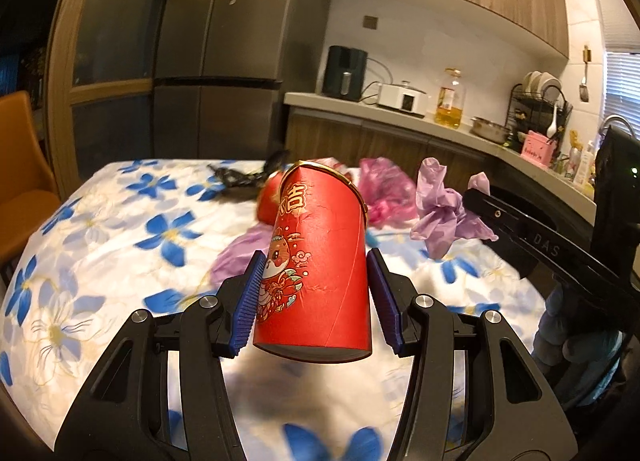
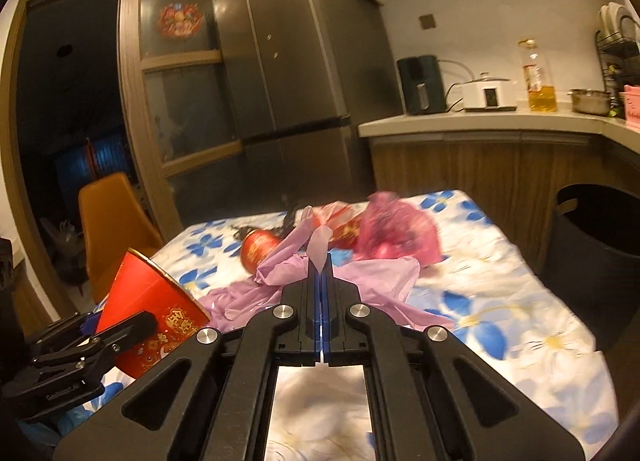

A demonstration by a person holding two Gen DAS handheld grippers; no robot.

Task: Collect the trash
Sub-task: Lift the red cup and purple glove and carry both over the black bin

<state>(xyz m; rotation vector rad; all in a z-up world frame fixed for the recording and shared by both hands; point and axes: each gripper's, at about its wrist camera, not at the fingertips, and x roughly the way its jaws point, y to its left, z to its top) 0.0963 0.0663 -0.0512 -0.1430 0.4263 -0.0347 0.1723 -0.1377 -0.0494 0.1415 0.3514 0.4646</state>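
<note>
My left gripper is shut on a red paper tube with a cartoon print and gold rim, held upright above the flowered tablecloth; the tube also shows in the right wrist view. My right gripper is shut on a lilac plastic bag, lifted off the table; the bag also shows in the left wrist view. More trash lies at the table's far end: a pink bag, a red round piece and a black scrap.
A dark bin stands on the floor right of the table. An orange chair is at the far left. The fridge and a kitchen counter with appliances stand behind.
</note>
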